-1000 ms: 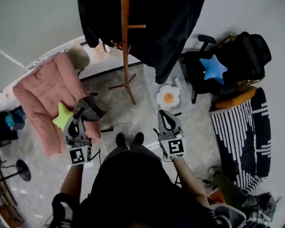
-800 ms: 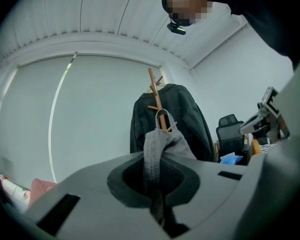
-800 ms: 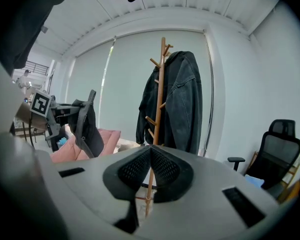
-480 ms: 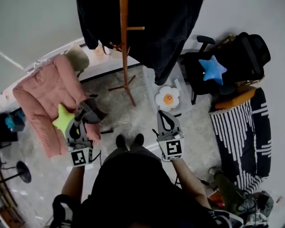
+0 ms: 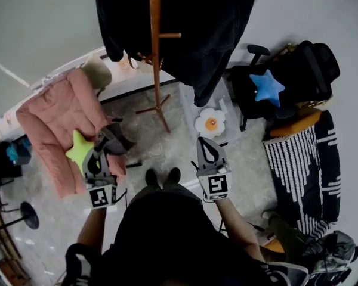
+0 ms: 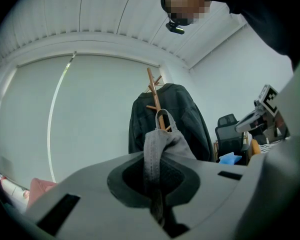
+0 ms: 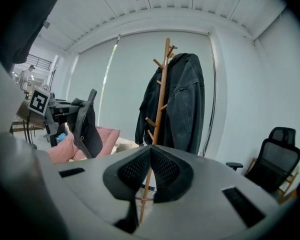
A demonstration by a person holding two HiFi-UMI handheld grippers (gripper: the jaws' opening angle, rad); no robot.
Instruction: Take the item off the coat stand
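A wooden coat stand (image 5: 157,52) rises ahead of me with a dark jacket (image 5: 209,28) hung on it. The left gripper view shows the stand (image 6: 155,96) and the jacket (image 6: 187,121) straight ahead, some way off. My left gripper (image 5: 99,149) is shut on a grey cap (image 5: 114,139). The cap's fabric and strap loop (image 6: 162,139) stick up between the pads. From the right gripper view the cap (image 7: 87,126) hangs off to the left, clear of the stand (image 7: 160,99). My right gripper (image 5: 206,143) is shut with nothing in it, its pads (image 7: 162,166) touching at the tips.
A pink sofa (image 5: 56,115) with a yellow star cushion (image 5: 77,148) stands at left. At right are a black office chair (image 5: 310,64) with a blue star cushion (image 5: 267,86), a flower cushion (image 5: 210,123) on the floor and a striped cloth (image 5: 304,165).
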